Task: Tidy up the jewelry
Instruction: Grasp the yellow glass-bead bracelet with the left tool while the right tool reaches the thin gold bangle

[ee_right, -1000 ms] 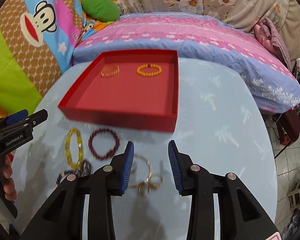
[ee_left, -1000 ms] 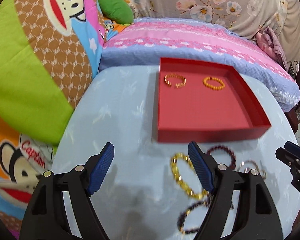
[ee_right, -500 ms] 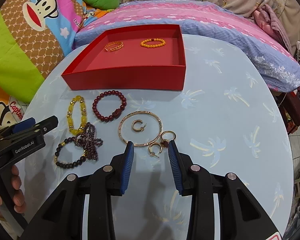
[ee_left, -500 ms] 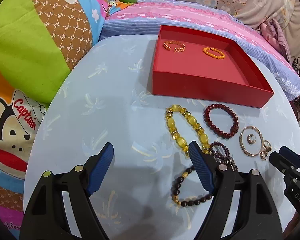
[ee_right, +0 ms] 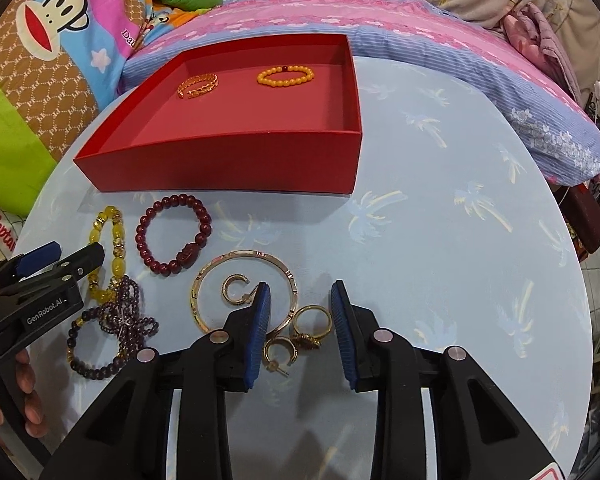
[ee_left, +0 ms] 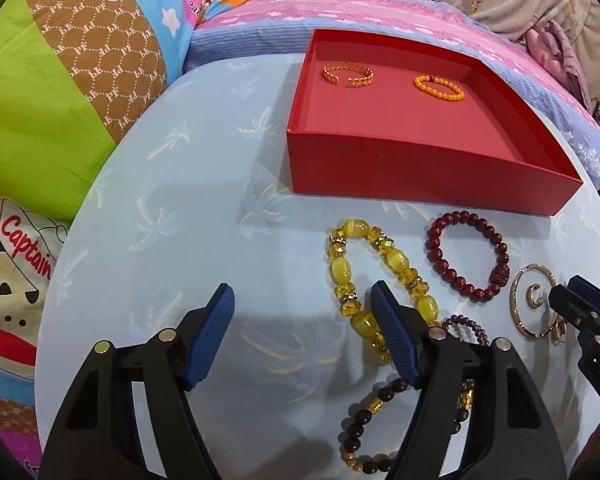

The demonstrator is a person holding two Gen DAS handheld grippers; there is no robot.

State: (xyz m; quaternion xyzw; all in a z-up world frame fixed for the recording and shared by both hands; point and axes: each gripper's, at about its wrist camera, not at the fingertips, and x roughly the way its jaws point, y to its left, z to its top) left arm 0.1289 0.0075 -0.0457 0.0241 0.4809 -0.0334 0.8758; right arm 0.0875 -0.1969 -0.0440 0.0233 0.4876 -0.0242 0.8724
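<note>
A red tray (ee_left: 428, 168) (ee_right: 236, 168) holds a gold cuff (ee_left: 348, 74) and an orange bead bracelet (ee_left: 439, 87). In front of it on the table lie a yellow bead bracelet (ee_left: 374, 276), a dark red bead bracelet (ee_right: 175, 236), a gold bangle (ee_right: 244, 286), a gold ring (ee_right: 312, 322), hoop earrings (ee_right: 280, 354) and dark purple bead strands (ee_right: 116, 328). My left gripper (ee_left: 300, 304) is open and empty, its right finger over the yellow bracelet. My right gripper (ee_right: 298, 302) is open and empty, low over the ring and earrings.
The round table (ee_right: 440, 240) has a light blue palm-print cloth. A bed with a pink and blue cover (ee_right: 340, 12) lies behind it. Cartoon-print cushions (ee_left: 60, 80) press against the table's left edge.
Both grippers have drawn back and dropped toward the loose jewelry in front of the tray. The right gripper now straddles the ring and earrings. Both stay open.
</note>
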